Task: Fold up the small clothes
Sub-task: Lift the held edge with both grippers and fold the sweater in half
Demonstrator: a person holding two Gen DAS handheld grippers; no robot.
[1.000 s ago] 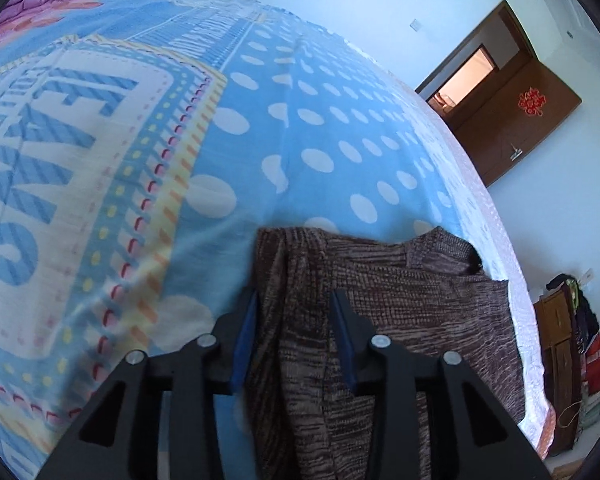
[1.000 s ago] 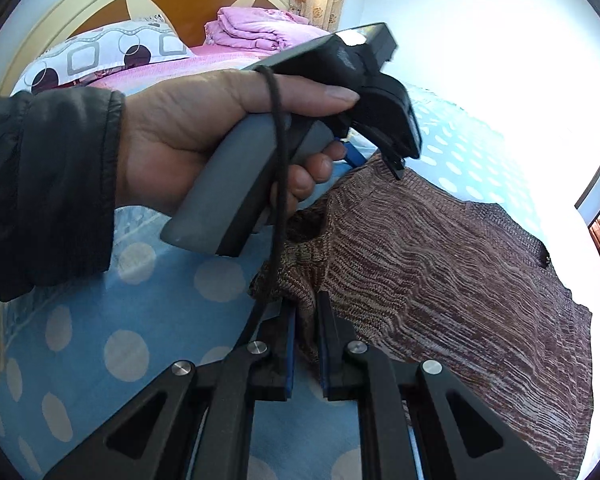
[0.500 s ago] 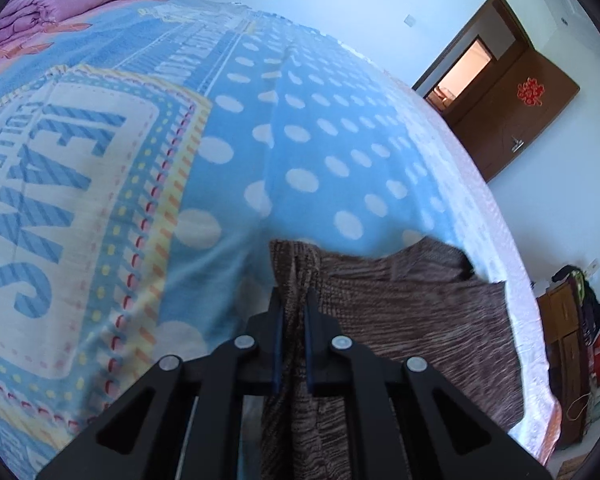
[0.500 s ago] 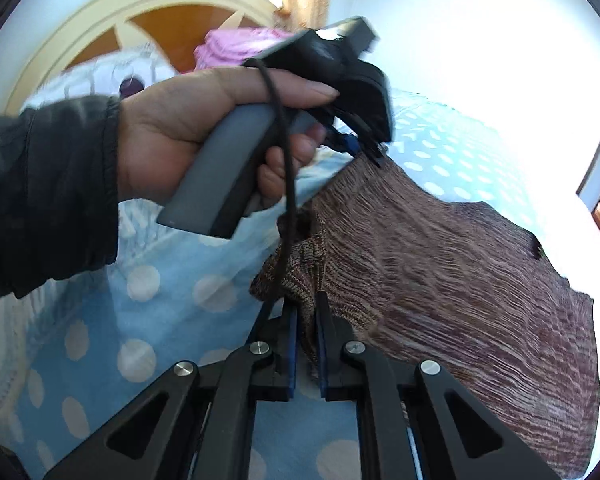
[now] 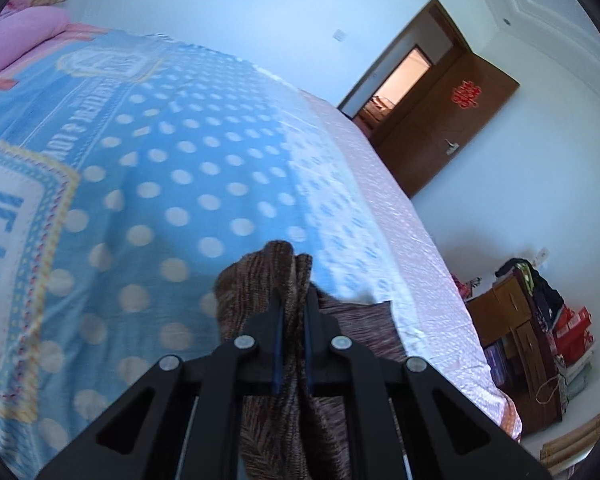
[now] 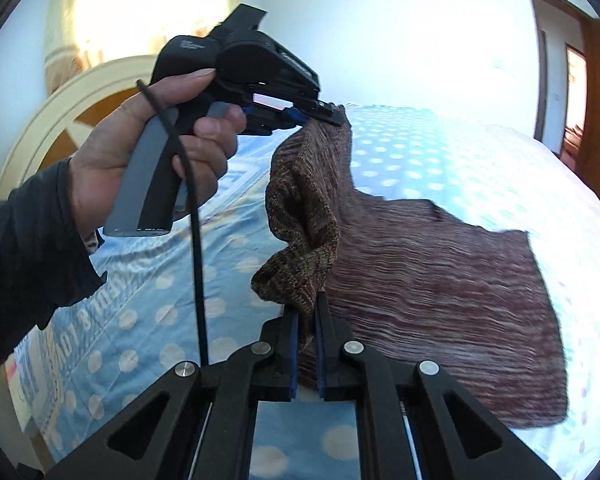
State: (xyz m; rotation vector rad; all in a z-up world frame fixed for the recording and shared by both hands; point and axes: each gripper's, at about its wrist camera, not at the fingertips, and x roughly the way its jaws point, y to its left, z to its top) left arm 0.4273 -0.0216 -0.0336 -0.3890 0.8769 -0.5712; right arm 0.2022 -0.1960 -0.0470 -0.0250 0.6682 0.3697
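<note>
1. The brown knitted garment (image 6: pixel 440 280) is soft and limp, light by the look of it; it sags between the two holds and drapes in folds, so I judge it will follow wherever its edge is carried and will not keep a shape by itself
2. The left gripper (image 5: pixel 291 320) is clamped on a bunched edge of the knit; the right gripper (image 6: pixel 306 320) pinches another bunch on the same near side. In the right view the left gripper (image 6: pixel 332 114), held in a hand (image 6: pixel 140 160), hangs higher, with cloth trailing down from it
3. Good holds look like these edge bunches; the loose knit may stretch or slip if pulled hard
4. The raised near side is off the bed (image 6: pixel 480 152); the rest lies flat on the dotted bedspread, reaching toward the bed's far edge on the door side
5. Its long axis seems to run from the grippers away toward that edge, though blur leaves the exact outline uncertain
</note>
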